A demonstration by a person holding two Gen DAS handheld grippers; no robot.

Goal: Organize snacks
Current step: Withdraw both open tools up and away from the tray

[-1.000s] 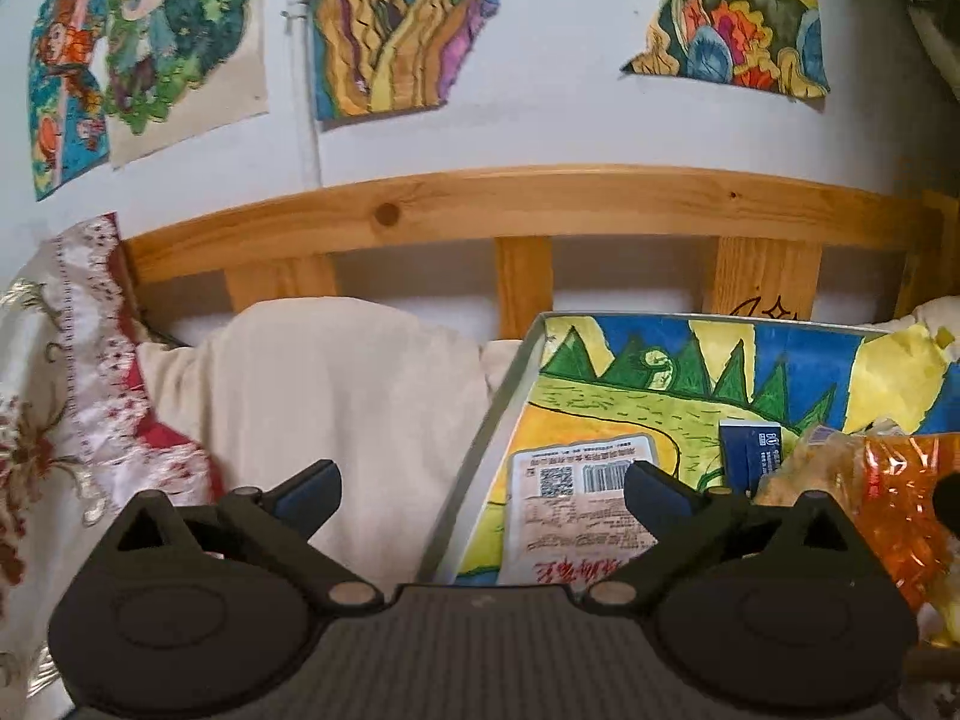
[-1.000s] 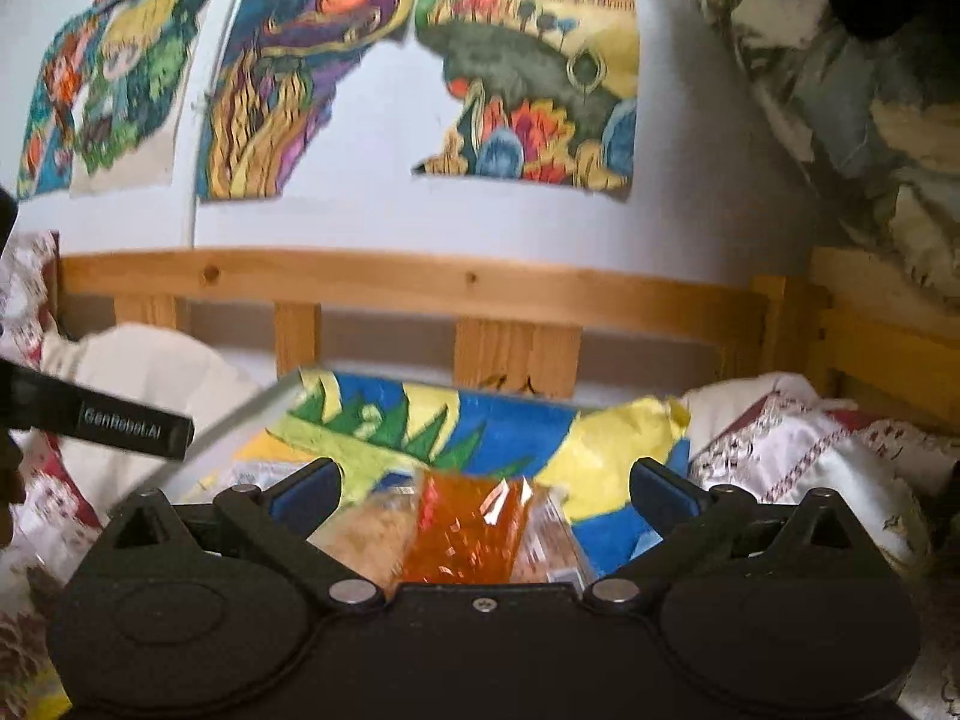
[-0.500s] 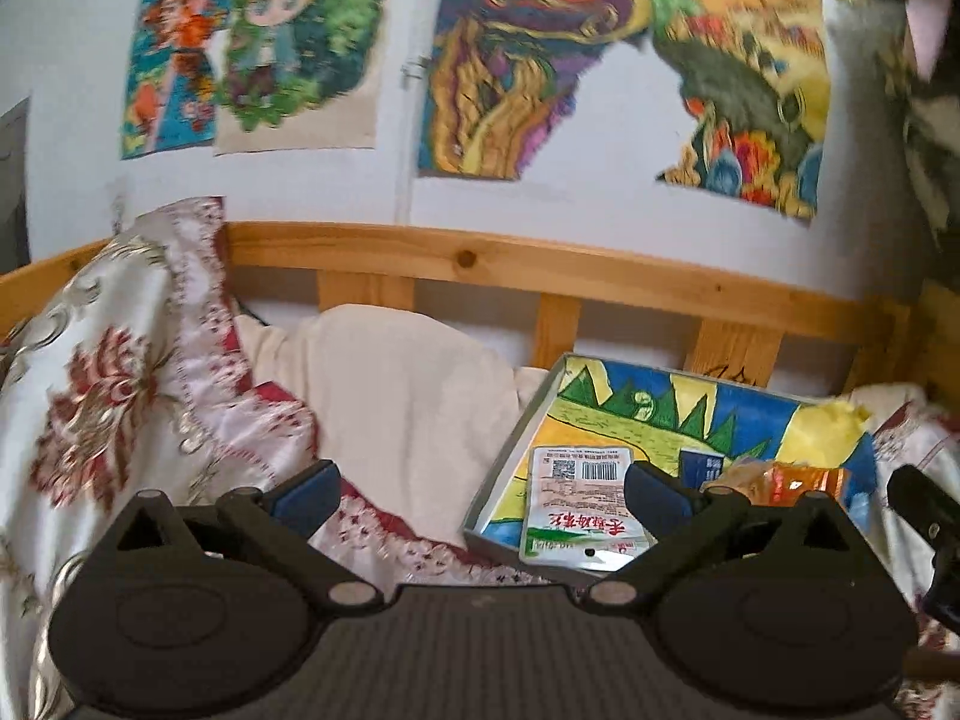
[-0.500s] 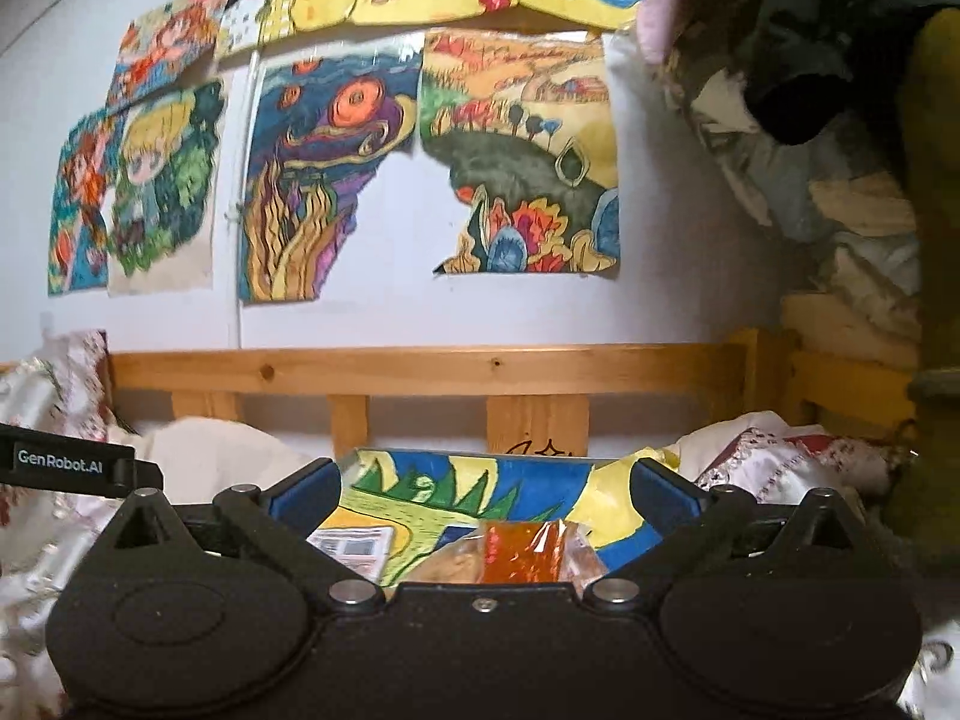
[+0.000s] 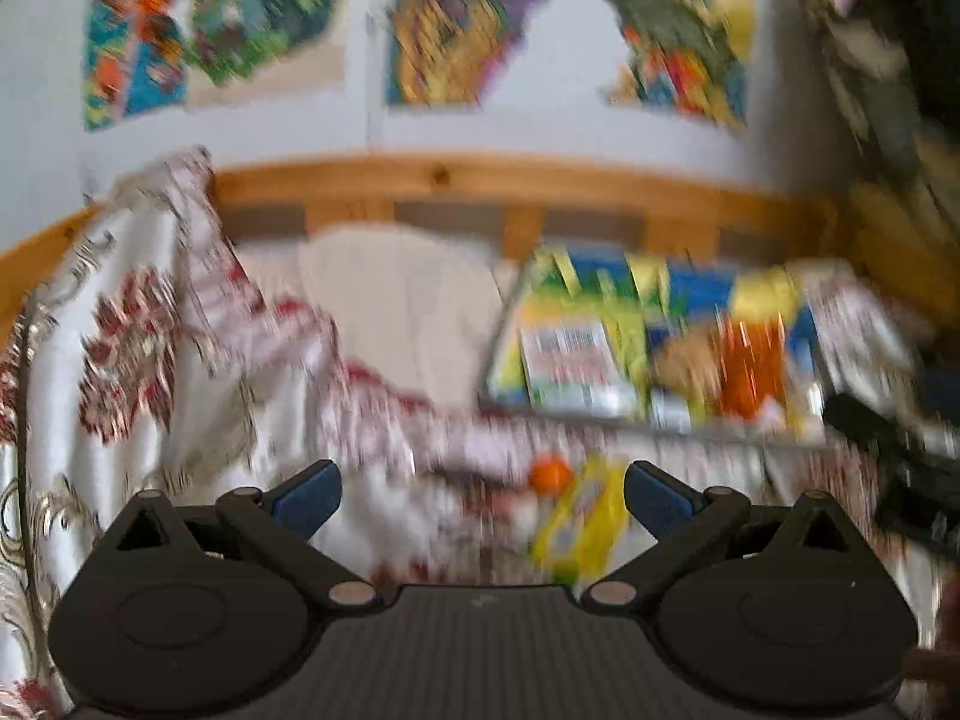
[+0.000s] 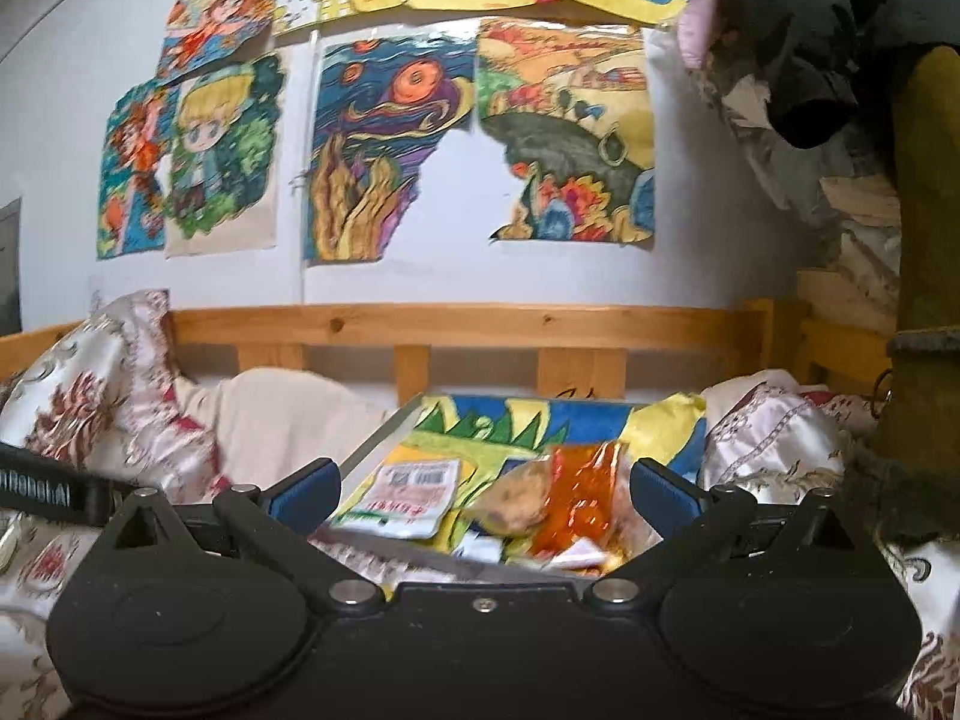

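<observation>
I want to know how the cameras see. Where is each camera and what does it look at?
Left wrist view: sits on the left gripper, facing the bed, a yellow snack packet and the tray; its open fingers show, blurred.
Right wrist view: sits on the right gripper, facing the tray and orange packet; its open fingers and the other gripper's edge show.
Both share the tray, wooden rail and wall drawings.

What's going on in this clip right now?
A person holds two grippers over a bed, sorting snacks. Both the left gripper and right gripper are open and empty. Several packets, including an orange one and a white-labelled one, already lie in a colourful tray. The left view is blurred; a yellow packet with something orange beside it lies on the patterned bedspread outside the tray.
</observation>
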